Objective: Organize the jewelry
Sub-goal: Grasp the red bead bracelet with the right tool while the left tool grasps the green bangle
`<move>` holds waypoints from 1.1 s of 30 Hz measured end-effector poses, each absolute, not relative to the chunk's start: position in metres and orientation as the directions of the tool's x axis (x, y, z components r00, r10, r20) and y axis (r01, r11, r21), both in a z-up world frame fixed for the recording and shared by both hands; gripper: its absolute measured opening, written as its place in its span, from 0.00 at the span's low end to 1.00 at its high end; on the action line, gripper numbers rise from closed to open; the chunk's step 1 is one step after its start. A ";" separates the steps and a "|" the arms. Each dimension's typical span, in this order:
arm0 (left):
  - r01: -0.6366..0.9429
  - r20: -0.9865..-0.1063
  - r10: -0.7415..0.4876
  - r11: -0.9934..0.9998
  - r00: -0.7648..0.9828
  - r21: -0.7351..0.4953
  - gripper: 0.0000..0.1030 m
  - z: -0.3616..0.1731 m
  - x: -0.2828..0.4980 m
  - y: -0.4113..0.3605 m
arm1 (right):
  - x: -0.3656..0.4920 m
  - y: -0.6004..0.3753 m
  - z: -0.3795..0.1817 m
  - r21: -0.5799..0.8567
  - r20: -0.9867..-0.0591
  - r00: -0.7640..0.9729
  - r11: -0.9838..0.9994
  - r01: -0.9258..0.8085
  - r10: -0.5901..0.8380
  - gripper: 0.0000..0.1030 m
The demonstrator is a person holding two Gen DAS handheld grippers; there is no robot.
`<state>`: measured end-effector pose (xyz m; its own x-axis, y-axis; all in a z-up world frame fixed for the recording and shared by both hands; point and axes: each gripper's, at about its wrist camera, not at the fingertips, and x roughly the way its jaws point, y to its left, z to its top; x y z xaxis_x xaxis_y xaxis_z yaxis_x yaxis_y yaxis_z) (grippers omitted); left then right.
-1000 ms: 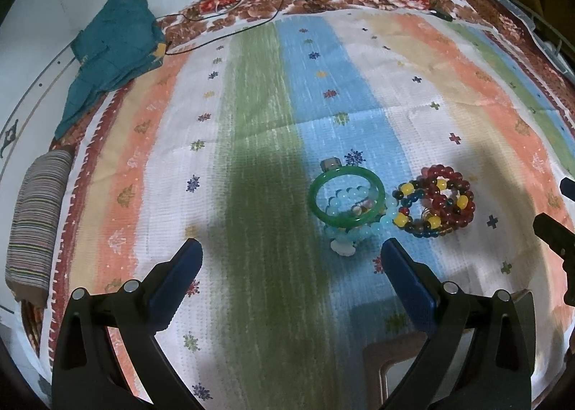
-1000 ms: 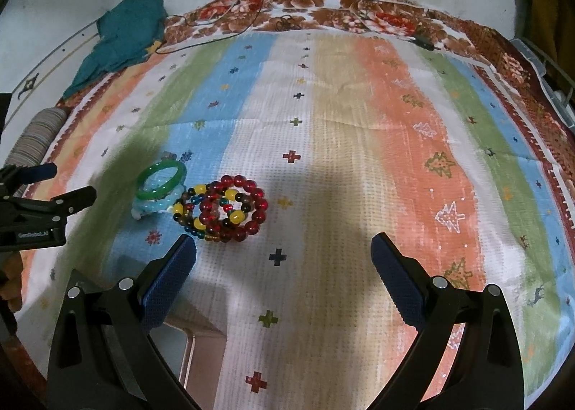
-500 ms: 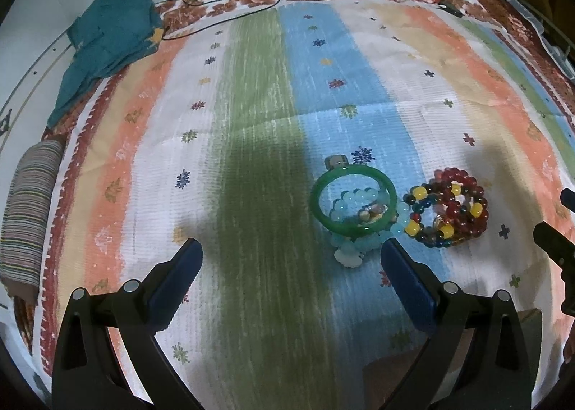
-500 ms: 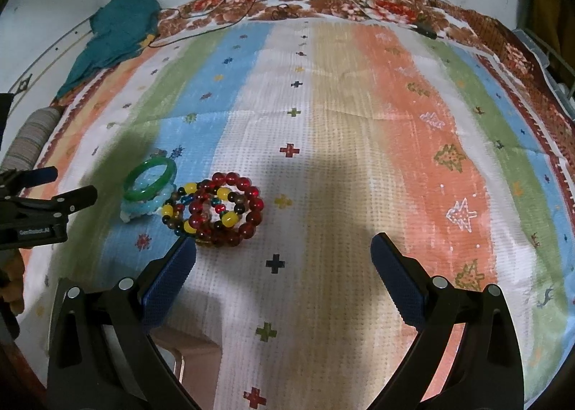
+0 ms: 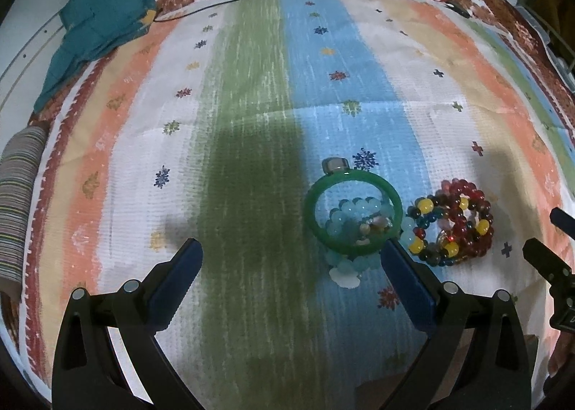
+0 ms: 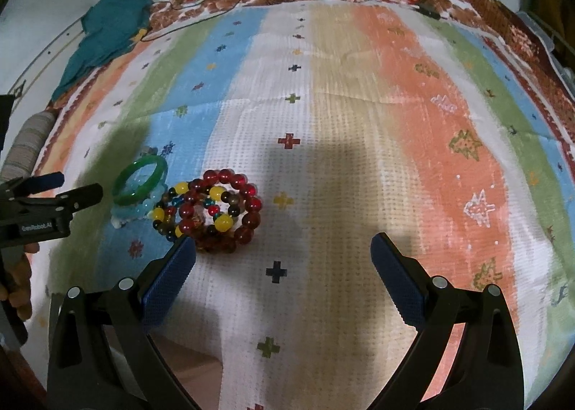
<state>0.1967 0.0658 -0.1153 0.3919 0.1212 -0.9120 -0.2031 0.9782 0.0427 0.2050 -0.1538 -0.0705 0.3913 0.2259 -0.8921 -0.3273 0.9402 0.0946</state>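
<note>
Both grippers agape; green bangle [image 5: 352, 214] perhaps touching left gripper [image 5: 289, 259].

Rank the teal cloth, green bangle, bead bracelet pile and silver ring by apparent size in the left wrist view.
1. Teal cloth
2. Green bangle and bead bracelet pile: look alike, no ranking
3. Silver ring

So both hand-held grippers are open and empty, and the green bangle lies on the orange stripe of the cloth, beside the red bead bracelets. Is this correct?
Not quite. The green bangle lies on the blue stripe, not the orange one; the left wrist view shows this. The rest holds: the left hand-held gripper and the right hand-held gripper are open and empty, and the red bead bracelets lie beside the bangle on the cloth.
</note>
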 end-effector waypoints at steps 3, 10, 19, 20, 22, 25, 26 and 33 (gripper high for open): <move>-0.217 -0.916 0.100 0.976 0.389 0.015 0.94 -0.117 0.201 0.070 | 0.210 -0.153 -0.074 0.117 -0.894 0.378 0.941 -0.319 0.240 0.95; -0.232 -0.920 0.094 0.973 0.379 0.004 0.93 -0.124 0.211 0.076 | 0.217 -0.147 -0.084 0.119 -0.909 0.346 0.942 -0.314 0.230 0.81; -0.242 -0.930 0.093 0.970 0.356 0.005 0.79 -0.137 0.222 0.081 | 0.224 -0.143 -0.099 0.103 -0.924 0.321 0.944 -0.313 0.207 0.66; -0.240 -0.932 0.093 0.971 0.351 0.007 0.76 -0.139 0.224 0.081 | 0.224 -0.143 -0.102 0.103 -0.927 0.315 0.945 -0.310 0.205 0.65; -0.229 -0.933 0.079 0.973 0.351 -0.004 0.63 -0.142 0.225 0.082 | 0.226 -0.143 -0.105 0.103 -0.927 0.314 0.944 -0.312 0.204 0.65; -0.216 -0.936 0.076 0.976 0.344 0.000 0.57 -0.147 0.226 0.082 | 0.227 -0.141 -0.107 0.101 -0.927 0.315 0.943 -0.317 0.205 0.65; -0.213 -0.936 0.081 0.977 0.343 0.007 0.55 -0.148 0.226 0.083 | 0.228 -0.140 -0.107 0.100 -0.927 0.314 0.943 -0.317 0.204 0.65; -0.190 -0.931 0.113 0.981 0.348 0.048 0.55 -0.155 0.225 0.079 | 0.231 -0.134 -0.110 0.080 -0.927 0.322 0.941 -0.330 0.192 0.61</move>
